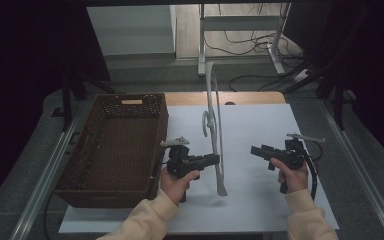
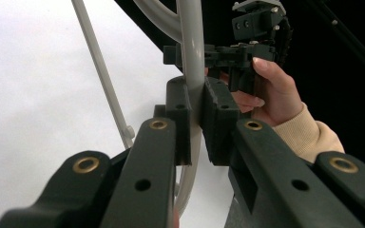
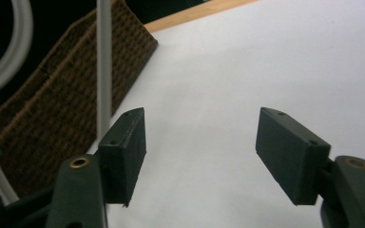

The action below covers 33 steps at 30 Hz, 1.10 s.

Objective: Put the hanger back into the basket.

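A pale grey plastic clothes hanger (image 1: 214, 100) stands on edge near the middle of the white sheet (image 1: 260, 125). Its lower end rests on the sheet. My left gripper (image 1: 216, 159) is shut on one of its bars, and in the left gripper view the pads (image 2: 178, 118) squeeze the hanger (image 2: 192, 47) from both sides. My right gripper (image 1: 255, 150) is held to the right of the hanger, a short gap away, pointing left at it. Its jaws stand wide apart with nothing between them, my right gripper (image 3: 202, 142). The hanger (image 3: 103, 71) rises at the left of that view.
An empty brown woven basket (image 1: 80, 155) sits at the left of the sheet, close to my left hand; its wall (image 3: 52, 109) shows behind the hanger. A wooden table edge (image 1: 250, 97) runs along the back. A white frame and cables (image 1: 240, 37) lie on the floor beyond.
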Tool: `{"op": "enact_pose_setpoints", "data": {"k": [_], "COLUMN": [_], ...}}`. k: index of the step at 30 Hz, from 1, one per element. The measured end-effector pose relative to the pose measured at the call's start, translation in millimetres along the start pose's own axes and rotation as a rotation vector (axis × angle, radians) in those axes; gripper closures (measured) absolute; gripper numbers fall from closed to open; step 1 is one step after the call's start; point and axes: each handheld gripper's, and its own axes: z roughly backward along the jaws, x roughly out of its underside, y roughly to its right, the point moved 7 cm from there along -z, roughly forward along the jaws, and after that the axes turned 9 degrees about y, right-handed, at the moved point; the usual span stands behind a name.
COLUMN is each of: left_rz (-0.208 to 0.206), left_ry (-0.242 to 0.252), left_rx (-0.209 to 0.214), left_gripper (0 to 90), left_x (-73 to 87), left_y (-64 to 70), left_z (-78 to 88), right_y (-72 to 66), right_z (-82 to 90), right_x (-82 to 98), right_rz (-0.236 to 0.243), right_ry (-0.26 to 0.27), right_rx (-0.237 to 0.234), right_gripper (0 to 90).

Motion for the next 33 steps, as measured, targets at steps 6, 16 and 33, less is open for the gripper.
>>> {"op": "enact_pose_setpoints", "data": {"k": [6, 16, 33], "left_rz": [-0.013, -0.025, -0.041], "left_ry": [-0.027, -0.017, -0.058], "left_rx": [0.038, 0.086, 0.084], "left_gripper": [82.3, 82.3, 82.3], "left_x": [-4.8, -32.9, -69.1], "left_y": [8.1, 20.5, 16.0], "left_z": [8.2, 41.9, 114.0], "right_y": [7.1, 14.3, 16.8], "right_z": [4.3, 8.0, 5.0], "right_x": [5.0, 9.8, 12.7], "right_rz": [0.011, 0.017, 0.006], "right_ry": [0.002, -0.007, -0.017], "right_rx": [-0.002, 0.017, 0.026], "right_gripper": [33.0, 32.8, 32.8]}}
